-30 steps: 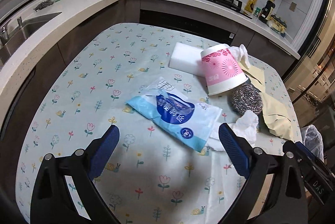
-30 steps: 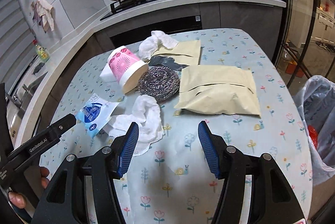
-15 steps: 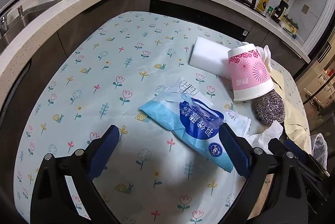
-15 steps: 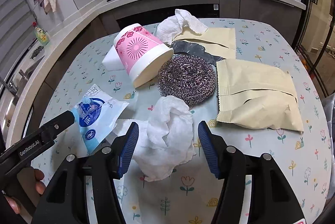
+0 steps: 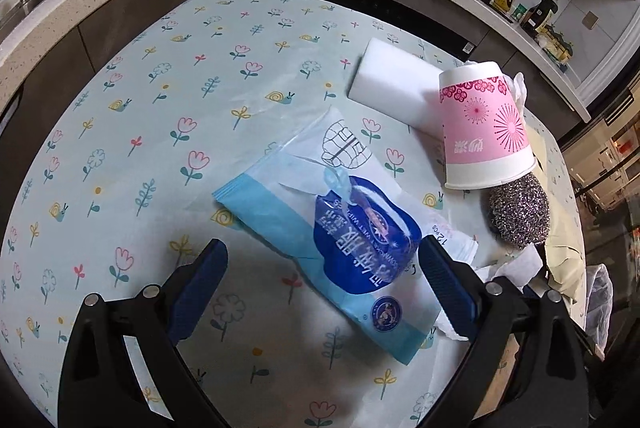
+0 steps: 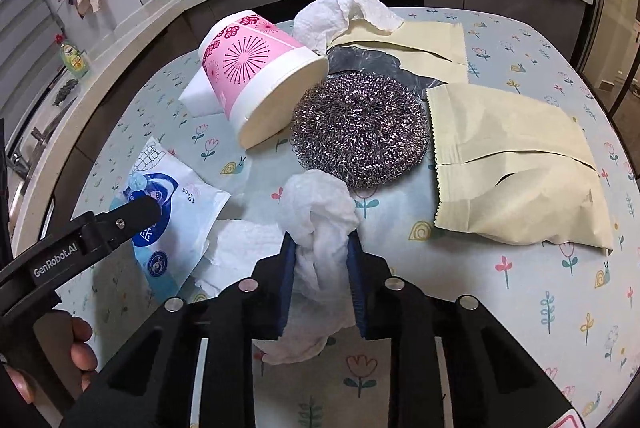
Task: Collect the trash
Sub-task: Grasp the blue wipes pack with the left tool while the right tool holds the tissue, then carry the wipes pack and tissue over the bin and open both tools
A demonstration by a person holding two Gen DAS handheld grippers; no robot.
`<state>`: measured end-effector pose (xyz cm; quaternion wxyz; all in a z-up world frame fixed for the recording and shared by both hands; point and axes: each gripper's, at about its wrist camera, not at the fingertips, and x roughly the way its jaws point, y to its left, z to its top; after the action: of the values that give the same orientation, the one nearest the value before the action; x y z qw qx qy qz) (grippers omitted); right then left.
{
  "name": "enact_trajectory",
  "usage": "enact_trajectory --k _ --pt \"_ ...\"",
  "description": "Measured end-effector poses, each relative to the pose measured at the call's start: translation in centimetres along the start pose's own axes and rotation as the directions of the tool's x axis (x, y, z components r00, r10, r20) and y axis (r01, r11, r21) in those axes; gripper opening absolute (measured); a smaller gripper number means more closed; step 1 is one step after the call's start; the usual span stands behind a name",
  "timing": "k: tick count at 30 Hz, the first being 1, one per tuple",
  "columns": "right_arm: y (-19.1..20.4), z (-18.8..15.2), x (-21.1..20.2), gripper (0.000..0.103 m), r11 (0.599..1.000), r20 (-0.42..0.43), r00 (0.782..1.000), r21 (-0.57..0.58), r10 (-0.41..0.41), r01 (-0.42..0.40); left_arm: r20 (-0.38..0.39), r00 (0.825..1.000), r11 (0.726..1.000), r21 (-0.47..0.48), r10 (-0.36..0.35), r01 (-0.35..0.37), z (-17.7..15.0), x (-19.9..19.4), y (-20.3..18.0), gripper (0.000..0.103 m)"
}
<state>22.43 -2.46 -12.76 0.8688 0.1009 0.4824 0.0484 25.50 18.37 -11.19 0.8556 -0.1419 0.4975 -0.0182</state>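
My right gripper (image 6: 322,238) is closing on a crumpled white tissue (image 6: 316,204), and its blue pads squeeze the tissue from both sides on the flowered table (image 6: 520,292). My left gripper (image 5: 322,246) stands open just above a blue wet-wipe packet (image 5: 340,228), whose near end lies between the fingers without touching them. In the right wrist view one left finger (image 6: 132,214) hangs over that packet (image 6: 180,204). A second sheet of tissue (image 6: 240,248) lies flat beside the squeezed one.
A pink paper cup (image 6: 260,76) lies tipped against a white sponge (image 5: 392,84) and a steel scourer (image 6: 360,128). Two beige packets (image 6: 516,168), a dark wrapper (image 6: 360,62) and another tissue (image 6: 344,12) lie behind. A plastic trash bag (image 5: 598,292) hangs off the table's right edge.
My right gripper came down over the tissue and its jaws closed onto it. My left gripper moved forward and down toward the wet-wipe packet, still open.
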Motion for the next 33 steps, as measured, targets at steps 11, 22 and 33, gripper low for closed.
enact_trajectory --k 11,22,33 --pt "0.1 -0.6 -0.3 0.013 1.000 -0.002 1.000 0.009 0.013 -0.013 0.009 1.000 0.997 0.069 -0.021 0.021 -0.7 0.4 -2.5 0.060" --pt "-1.7 -1.4 -4.1 0.012 0.999 0.053 0.998 0.042 0.019 -0.022 0.019 0.998 0.991 0.124 -0.062 0.060 -1.8 -2.2 -4.2 0.024" --pt "-5.4 -2.5 -10.7 0.012 0.994 0.172 0.985 0.110 -0.011 -0.008 0.057 0.992 0.972 0.214 -0.113 0.099 -4.6 -7.2 -7.7 0.023"
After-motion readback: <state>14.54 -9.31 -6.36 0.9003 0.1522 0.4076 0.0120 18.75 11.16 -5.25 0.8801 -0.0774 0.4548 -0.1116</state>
